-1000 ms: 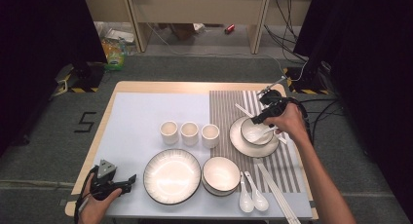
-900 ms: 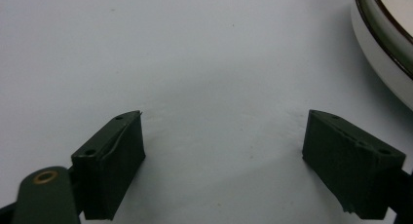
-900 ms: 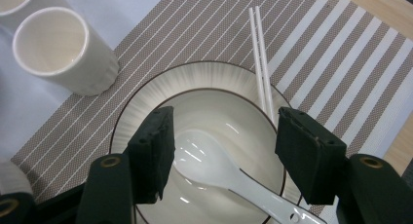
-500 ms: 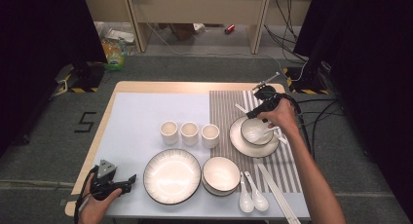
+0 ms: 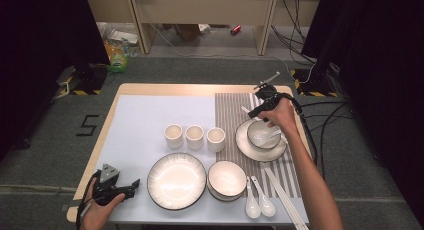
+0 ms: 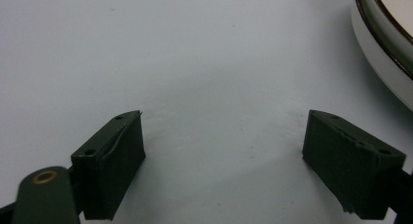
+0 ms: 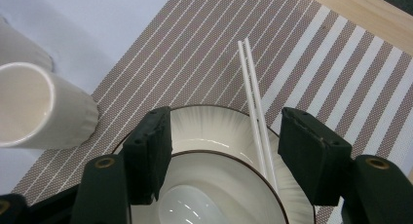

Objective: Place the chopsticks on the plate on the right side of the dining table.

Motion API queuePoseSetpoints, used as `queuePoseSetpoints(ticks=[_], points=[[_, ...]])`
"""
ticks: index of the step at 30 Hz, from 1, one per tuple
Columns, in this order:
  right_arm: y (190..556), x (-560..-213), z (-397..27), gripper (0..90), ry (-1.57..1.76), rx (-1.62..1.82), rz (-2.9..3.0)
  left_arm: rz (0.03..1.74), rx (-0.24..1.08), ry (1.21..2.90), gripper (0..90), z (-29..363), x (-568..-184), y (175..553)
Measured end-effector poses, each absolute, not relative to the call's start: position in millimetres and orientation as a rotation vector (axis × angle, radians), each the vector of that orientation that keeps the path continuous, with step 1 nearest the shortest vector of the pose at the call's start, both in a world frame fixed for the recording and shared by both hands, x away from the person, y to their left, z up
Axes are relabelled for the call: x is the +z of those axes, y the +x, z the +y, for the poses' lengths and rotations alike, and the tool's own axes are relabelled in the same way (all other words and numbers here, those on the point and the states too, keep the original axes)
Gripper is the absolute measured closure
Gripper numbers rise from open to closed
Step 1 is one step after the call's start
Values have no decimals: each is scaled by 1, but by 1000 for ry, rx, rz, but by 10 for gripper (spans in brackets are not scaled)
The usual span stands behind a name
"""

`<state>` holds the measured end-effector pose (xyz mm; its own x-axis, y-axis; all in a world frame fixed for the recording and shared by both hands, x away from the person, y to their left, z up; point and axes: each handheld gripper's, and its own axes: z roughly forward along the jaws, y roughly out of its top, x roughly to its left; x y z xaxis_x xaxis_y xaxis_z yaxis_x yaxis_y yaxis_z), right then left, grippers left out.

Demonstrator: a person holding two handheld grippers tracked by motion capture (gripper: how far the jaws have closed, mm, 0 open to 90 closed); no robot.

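High view: the right gripper (image 5: 261, 109) hovers over the bowl (image 5: 263, 134) on its plate (image 5: 248, 148) — the place setting being laid.

Left gripper view: jaws spread, empty, parked on the mat (image 6: 204, 63).

Right gripper view: jaws apart straddle the chopsticks (image 7: 253, 95) propped on the plate rim — nothing gripped.

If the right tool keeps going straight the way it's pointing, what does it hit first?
Probably the white chopsticks lying across the rim of the bowl, between the open jaws of the right tool; depth is hard to judge.
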<state>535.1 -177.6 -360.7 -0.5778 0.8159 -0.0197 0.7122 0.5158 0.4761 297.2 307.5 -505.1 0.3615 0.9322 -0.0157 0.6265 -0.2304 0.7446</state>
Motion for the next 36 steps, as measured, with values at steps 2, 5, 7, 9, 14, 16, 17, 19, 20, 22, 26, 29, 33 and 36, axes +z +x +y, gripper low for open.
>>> queuePoseSetpoints(ticks=[2,5,7,9,14,16,17,19,20,22,26,29,33,36], points=[[538,-362,-176,374,1304,624,2516,1350,584,1955,144,307,-505,297],[542,-365,-173,375,1310,619,2521,1350,584,1954,144,307,-505,297],[546,-366,-171,375,1315,613,2518,1350,584,1955,144,307,-505,297],[549,-367,-169,375,1325,618,2512,1350,584,1955,144,307,-505,297],[558,-374,-165,375,1354,595,2515,1350,581,1954,144,308,-505,297],[561,-377,-164,375,1368,588,2519,1349,581,1955,144,308,-505,297],[563,-379,-163,375,1372,584,2516,1349,580,1953,144,308,-505,297],[565,-381,-161,374,1376,576,2518,1350,579,1952,144,308,-505,297],[567,-383,-160,372,1381,571,2520,1349,579,1953,144,308,-505,297],[568,-386,-160,370,1381,559,2523,1349,578,1951,144,308,-505,297],[573,-392,-159,357,1402,543,2512,1350,585,1944,144,308,-506,297],[575,-397,-156,358,1414,533,2520,1350,583,1943,146,308,-506,297],[577,-402,-153,366,1414,520,2522,1350,585,1941,146,308,-506,297],[579,-404,-154,359,1431,517,2512,1349,575,1945,147,308,-505,297]])
